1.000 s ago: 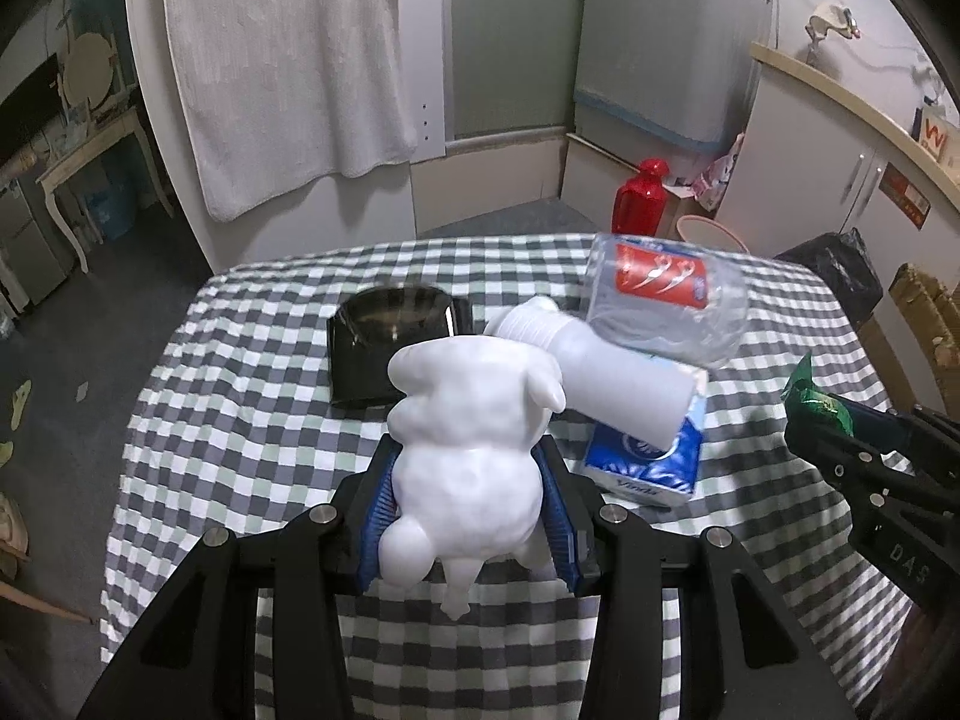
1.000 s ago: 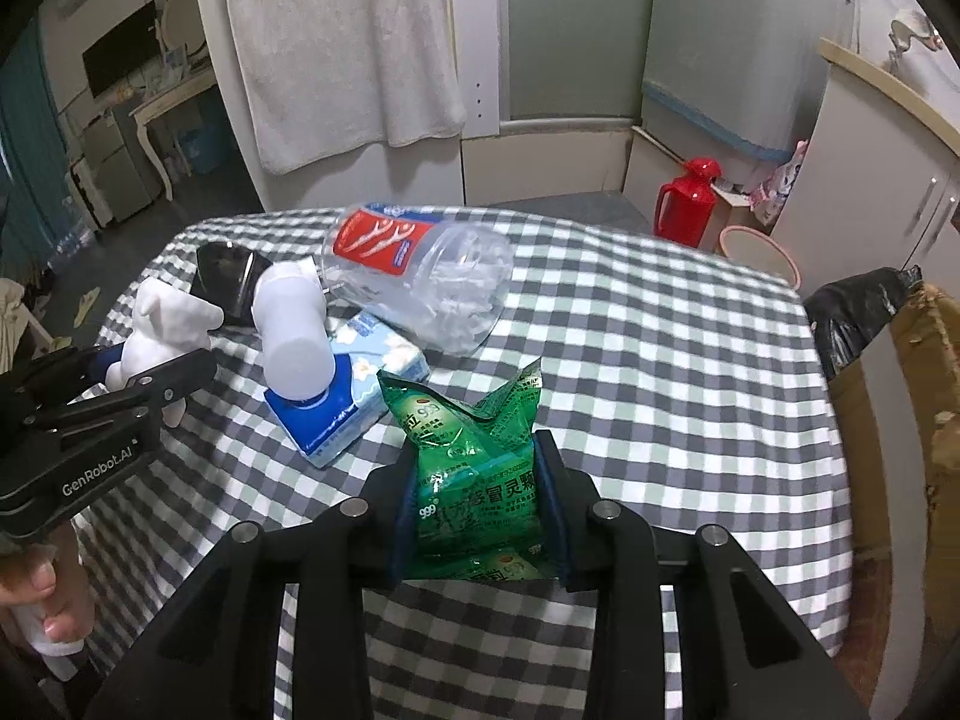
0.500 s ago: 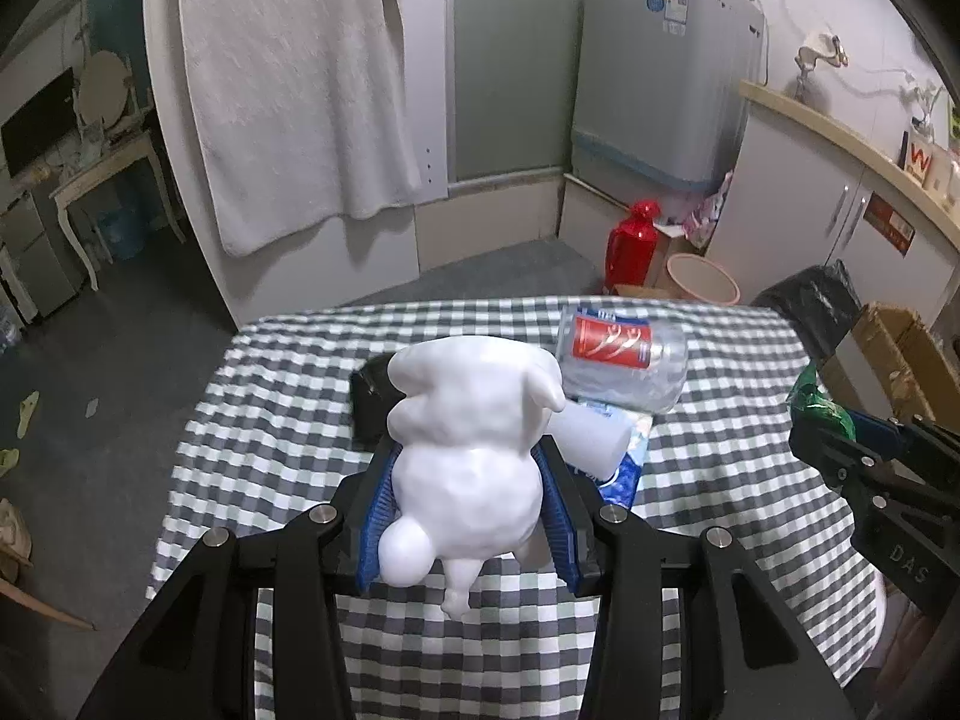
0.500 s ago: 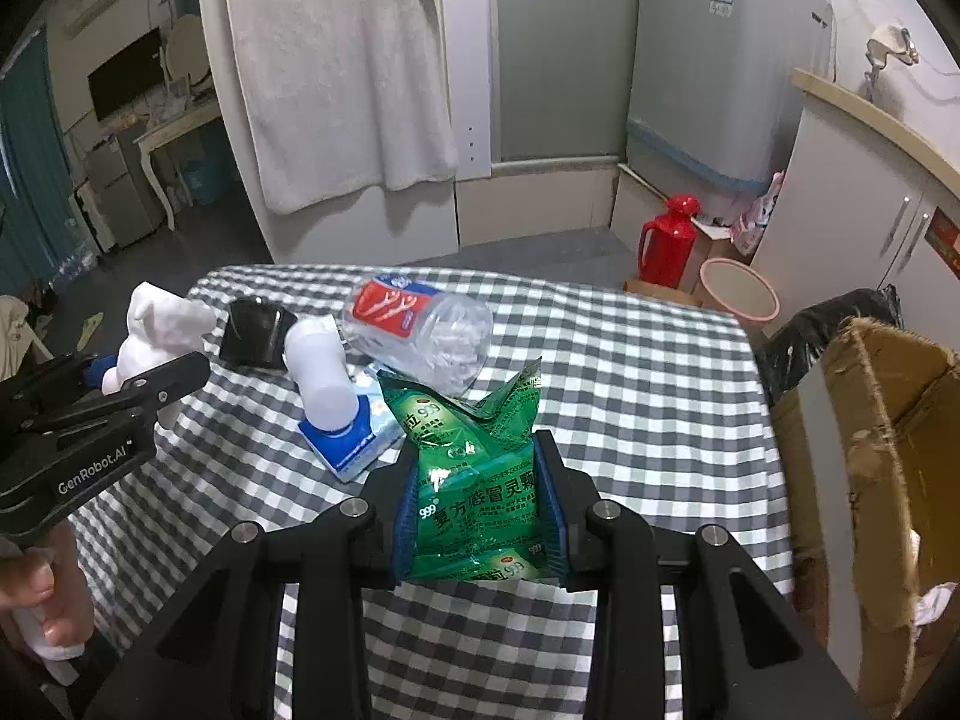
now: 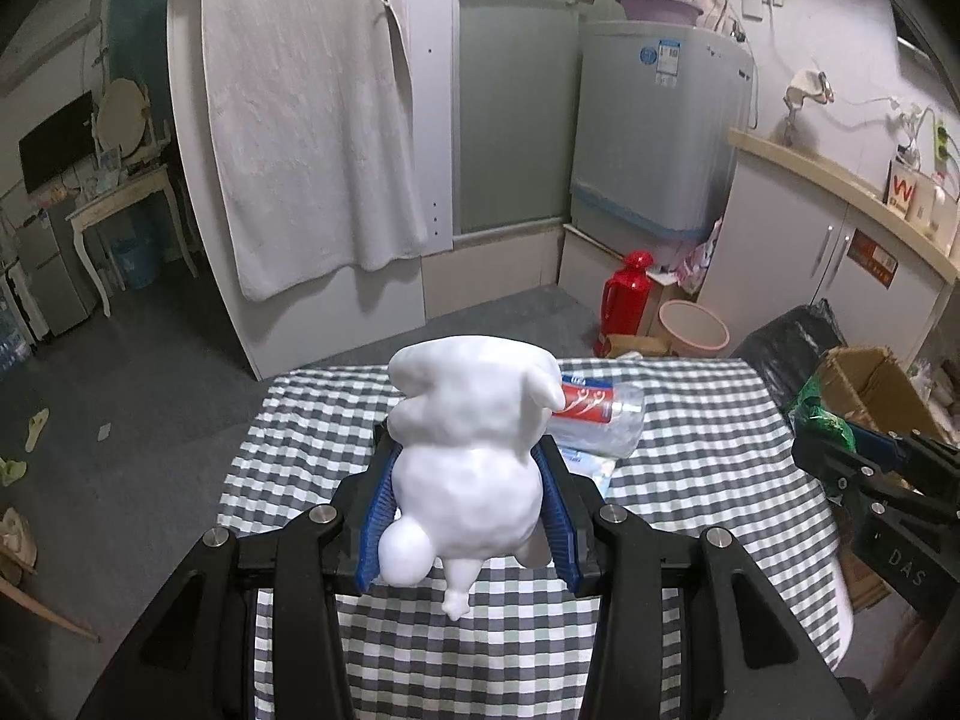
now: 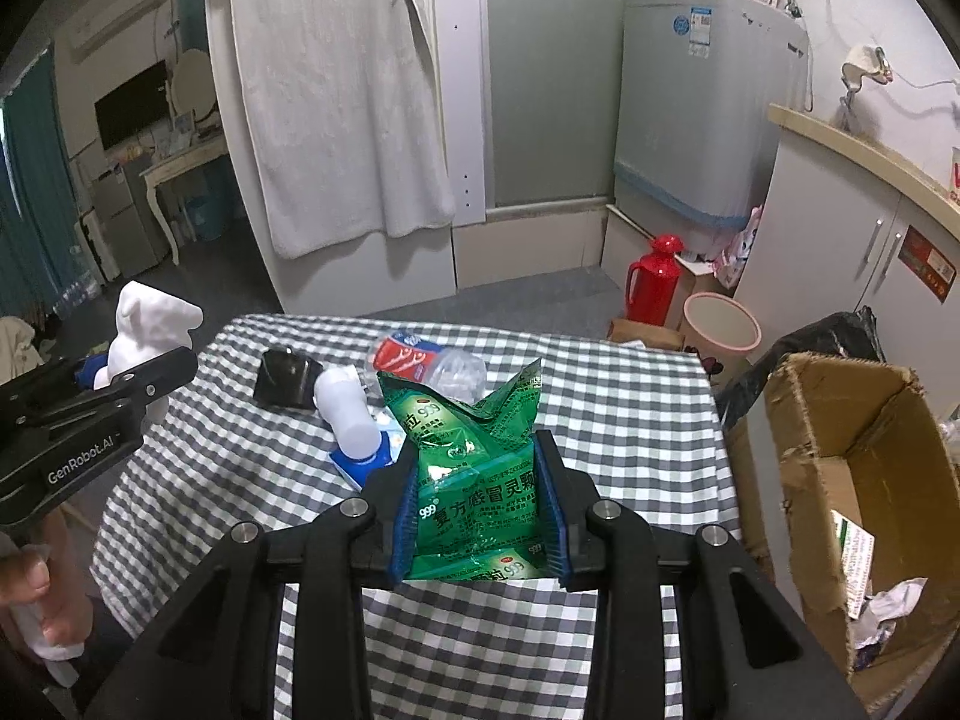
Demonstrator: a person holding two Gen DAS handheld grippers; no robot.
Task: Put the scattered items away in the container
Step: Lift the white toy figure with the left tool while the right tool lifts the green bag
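Our left gripper pinches the soft white plush toy at its belly; our right gripper clamps the light, crinkly green foil sachet, probably slippery, low down

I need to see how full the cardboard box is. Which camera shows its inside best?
The right wrist view: the cardboard box stands open beside the table, with paper scraps at its bottom. The left wrist view catches only its top flaps at the right edge.

A lived-in home is showing here: a white towel is hanging on a door, a washing machine is standing beside cabinets, and a red thermos is sitting on the floor.
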